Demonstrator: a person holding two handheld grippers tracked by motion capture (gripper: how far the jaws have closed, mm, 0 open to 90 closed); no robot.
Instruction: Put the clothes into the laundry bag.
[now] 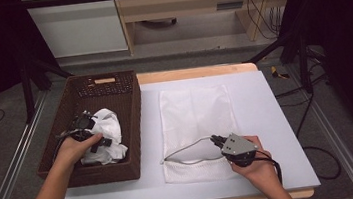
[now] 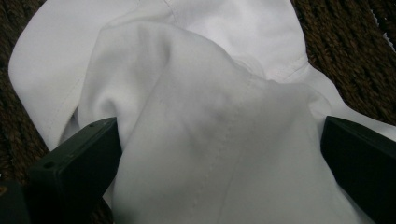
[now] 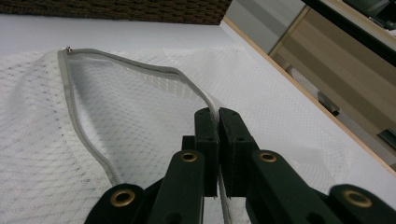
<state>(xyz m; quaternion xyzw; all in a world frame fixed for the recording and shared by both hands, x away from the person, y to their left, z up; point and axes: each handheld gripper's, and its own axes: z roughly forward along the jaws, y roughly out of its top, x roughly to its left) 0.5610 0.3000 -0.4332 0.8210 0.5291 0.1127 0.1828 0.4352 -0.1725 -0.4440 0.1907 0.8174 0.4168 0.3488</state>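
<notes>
Pinching the white mesh laundry bag's [image 1: 195, 122] grey zipper edge [image 3: 140, 67], your right gripper [image 3: 217, 116] holds it open; left gripper [image 2: 219, 154], jaws apart, straddles the crumpled white garment [image 2: 196, 93] in the brown wicker basket [image 1: 130, 110] — clamp, lift, bag it.

White cloth [image 2: 210, 140] runs off bottom edge; left tongs [image 1: 87, 132] tips buried in it.

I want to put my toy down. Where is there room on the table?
Free: the pale table top right of the white mesh laundry bag, and the strip along its near edge. Crowded: the brown woven basket, holding the white cloth and the left gripper.
</notes>
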